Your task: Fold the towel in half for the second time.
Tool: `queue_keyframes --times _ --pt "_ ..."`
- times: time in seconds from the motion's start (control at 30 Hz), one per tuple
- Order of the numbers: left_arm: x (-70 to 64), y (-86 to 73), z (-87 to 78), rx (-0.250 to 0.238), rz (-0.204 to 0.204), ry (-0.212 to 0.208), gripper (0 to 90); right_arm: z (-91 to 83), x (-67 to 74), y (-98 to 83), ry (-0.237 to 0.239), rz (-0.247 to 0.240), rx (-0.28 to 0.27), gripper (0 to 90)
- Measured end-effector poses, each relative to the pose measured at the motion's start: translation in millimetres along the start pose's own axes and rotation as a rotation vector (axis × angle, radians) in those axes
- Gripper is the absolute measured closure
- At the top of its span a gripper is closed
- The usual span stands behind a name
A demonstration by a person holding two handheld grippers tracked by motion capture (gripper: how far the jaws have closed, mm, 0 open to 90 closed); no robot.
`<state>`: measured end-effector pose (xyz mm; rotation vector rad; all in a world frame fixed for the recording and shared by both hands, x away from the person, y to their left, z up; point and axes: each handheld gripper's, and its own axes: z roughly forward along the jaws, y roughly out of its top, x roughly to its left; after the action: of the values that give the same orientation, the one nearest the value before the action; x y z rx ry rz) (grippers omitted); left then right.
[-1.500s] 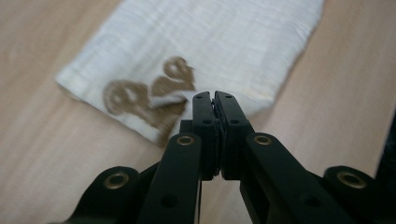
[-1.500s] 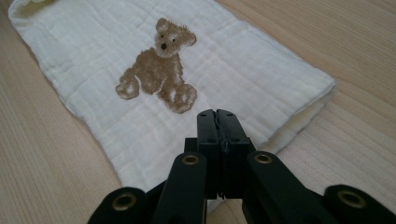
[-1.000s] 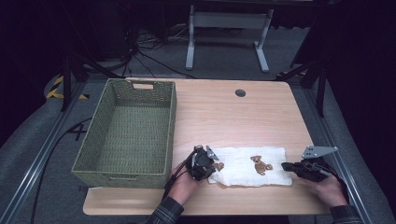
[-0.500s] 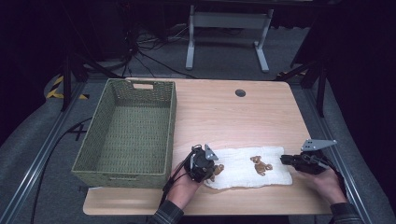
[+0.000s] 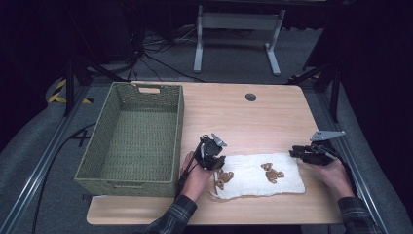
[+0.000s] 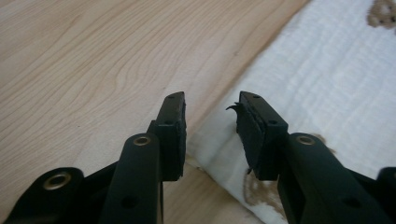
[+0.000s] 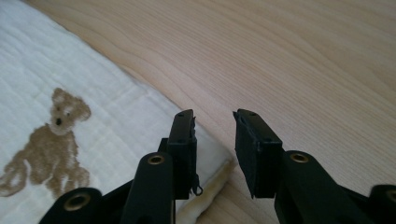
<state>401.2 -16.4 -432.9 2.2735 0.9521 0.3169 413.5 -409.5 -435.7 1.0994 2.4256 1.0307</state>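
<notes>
Now both hand-held grippers have opened, releasing the cloth (image 5: 258, 181).

Cloth (image 6: 327, 79) by the jaws looks like soft crinkly white cotton, matt, with brown bear prints. Table (image 7: 303, 56) is smooth pale wood grain, basket (image 5: 131, 141) rough green wicker.

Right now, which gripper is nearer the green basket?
Left. The left gripper sits just off the green basket's right wall, at the white cloth's left end. The right gripper is at the cloth's far right end, the whole cloth between it and the basket.
</notes>
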Motion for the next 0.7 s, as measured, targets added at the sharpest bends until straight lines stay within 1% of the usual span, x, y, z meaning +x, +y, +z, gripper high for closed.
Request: queue_keyframes --times 0.03,0.07,0.1,0.13,0.17,0.2,0.23,0.3,0.33,0.37,0.43,0.53,0.57,0.63,0.67,0.7 --pt "1.0 0.3 1.1 0.001 0.004 0.008 62.2 3.6 -1.8 -0.3 -0.001 0.0 0.01 68.1" --pt "1.7 0.4 1.2 0.017 -0.003 0.007 61.6 5.2 -2.6 -0.5 0.002 -0.003 0.018 68.1" --pt "3.0 -0.7 3.1 0.01 -0.005 0.01 61.3 7.2 -2.6 -0.9 0.002 -0.004 0.027 68.1" --pt "3.4 -1.2 3.1 0.017 -0.008 0.014 60.4 10.1 -2.4 -2.2 -0.004 -0.012 0.052 68.0" --pt "4.3 -1.9 3.9 0.019 -0.005 0.016 59.6 11.5 -2.6 -3.2 -0.005 -0.018 0.063 68.1" --pt "4.5 -2.9 5.0 0.021 -0.012 0.016 59.1 12.9 -2.6 -4.5 -0.006 -0.016 0.078 68.6" --pt "4.8 -3.2 6.1 0.026 -0.011 0.017 58.4 12.7 -3.4 -5.4 -0.003 -0.014 0.069 69.4" --pt "6.3 -4.0 8.6 0.043 -0.003 0.018 57.5 12.0 -3.8 -5.9 -0.005 -0.011 0.071 72.6" --pt "6.5 -5.2 10.6 0.046 -0.011 0.019 57.1 11.7 -3.7 -6.3 -0.003 -0.003 0.07 75.8" --pt "7.3 -5.7 11.8 0.057 -0.01 0.021 56.8 11.4 -3.6 -6.6 -0.003 -0.006 0.071 77.8" --pt "8.9 -7.4 15.1 0.061 -0.011 0.018 56.8 11.4 -3.6 -7.3 0.005 -0.01 0.067 81.1" --pt "9.9 -7.6 17.2 0.078 -0.004 0.01 56.9 11.6 -2.4 -7.0 0.01 -0.014 0.068 83.4" --pt "10.2 -7.5 17.8 0.074 -0.001 0.007 57.4 11.6 -2.4 -7.0 0.01 -0.015 0.068 83.9" --pt "11.2 -7.7 18.6 0.068 -0.003 -0.014 60.6 11.6 -1.9 -6.9 0.011 -0.014 0.069 84.4" --pt "11.7 -7.5 19.0 0.062 0.01 -0.027 63.6 11.5 -1.8 -6.8 0.01 -0.015 0.069 84.7" --pt "10.9 -7.1 18.3 0.073 0.015 -0.03 67.1 11.5 -1.6 -6.8 0.009 -0.017 0.07 84.9"
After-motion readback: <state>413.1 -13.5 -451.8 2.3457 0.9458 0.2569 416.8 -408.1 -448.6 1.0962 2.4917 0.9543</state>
